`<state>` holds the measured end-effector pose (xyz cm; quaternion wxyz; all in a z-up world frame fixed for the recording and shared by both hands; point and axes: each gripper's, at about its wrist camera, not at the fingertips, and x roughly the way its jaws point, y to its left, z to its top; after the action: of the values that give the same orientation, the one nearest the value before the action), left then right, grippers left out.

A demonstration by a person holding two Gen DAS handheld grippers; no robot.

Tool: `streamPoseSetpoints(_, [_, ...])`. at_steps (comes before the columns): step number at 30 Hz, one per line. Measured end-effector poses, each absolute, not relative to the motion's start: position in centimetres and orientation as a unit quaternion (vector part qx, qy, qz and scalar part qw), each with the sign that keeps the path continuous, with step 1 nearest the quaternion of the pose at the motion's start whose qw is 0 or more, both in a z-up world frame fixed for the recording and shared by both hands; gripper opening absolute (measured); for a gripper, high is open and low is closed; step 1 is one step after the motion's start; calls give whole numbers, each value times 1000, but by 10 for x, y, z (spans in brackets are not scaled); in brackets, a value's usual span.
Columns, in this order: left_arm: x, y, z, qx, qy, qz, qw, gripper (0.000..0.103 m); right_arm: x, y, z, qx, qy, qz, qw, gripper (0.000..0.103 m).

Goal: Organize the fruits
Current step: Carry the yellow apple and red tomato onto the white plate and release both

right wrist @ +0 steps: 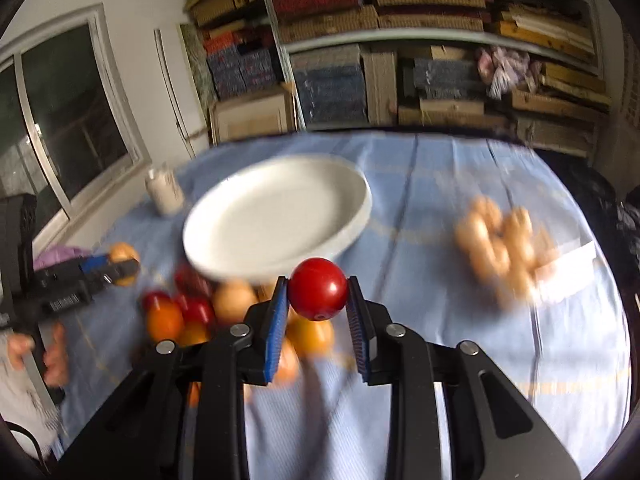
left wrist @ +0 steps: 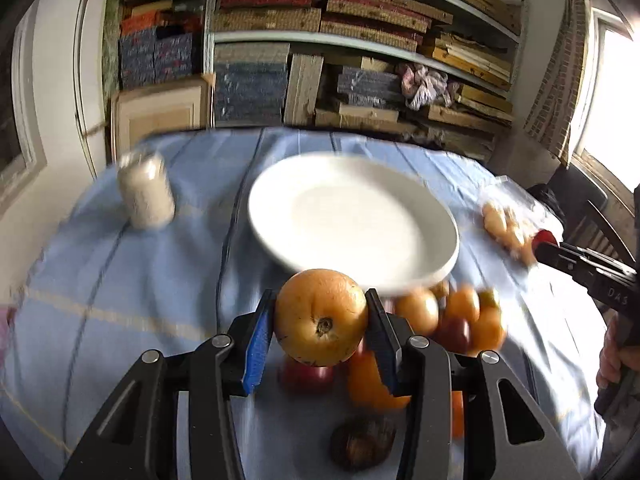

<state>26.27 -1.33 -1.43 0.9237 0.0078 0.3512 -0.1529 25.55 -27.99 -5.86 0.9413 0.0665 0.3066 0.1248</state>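
Note:
My left gripper (left wrist: 321,312) is shut on a yellow-orange round fruit (left wrist: 321,317) and holds it above the pile, just short of the white plate (left wrist: 352,216). My right gripper (right wrist: 318,292) is shut on a small red fruit (right wrist: 318,289) near the plate's (right wrist: 276,216) front rim. A pile of orange, red and yellow fruits (left wrist: 452,320) lies on the blue cloth below the plate; it also shows in the right wrist view (right wrist: 192,312). The left gripper shows in the right wrist view (right wrist: 120,268), the right one at the edge of the left wrist view (left wrist: 544,240).
A white jar (left wrist: 146,190) stands left of the plate. A clear bag of pale round buns (right wrist: 504,248) lies at the right. A dark fruit (left wrist: 362,444) lies near the front edge. Shelves of stacked wood stand behind the table.

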Motion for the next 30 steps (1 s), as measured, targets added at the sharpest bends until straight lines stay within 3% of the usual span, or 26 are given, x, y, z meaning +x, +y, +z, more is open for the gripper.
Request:
streamPoseSetpoints(12, [351, -38, -44, -16, 394, -129, 910, 45, 357, -233, -97, 52, 356, 113, 926, 28])
streamPoseSetpoints(19, [357, -44, -59, -3, 412, -137, 901, 46, 364, -230, -118, 34, 380, 106, 918, 29])
streamPoseSetpoints(22, [354, -44, -57, 5, 402, -134, 906, 49, 363, -231, -120, 33, 378, 104, 920, 36])
streamPoseSetpoints(25, [350, -41, -49, 3, 390, -132, 911, 57, 359, -233, -115, 38, 367, 105, 924, 36])
streamPoseSetpoints(30, [336, -27, -22, -15, 360, -130, 924, 57, 329, -231, -80, 45, 322, 124, 937, 36])
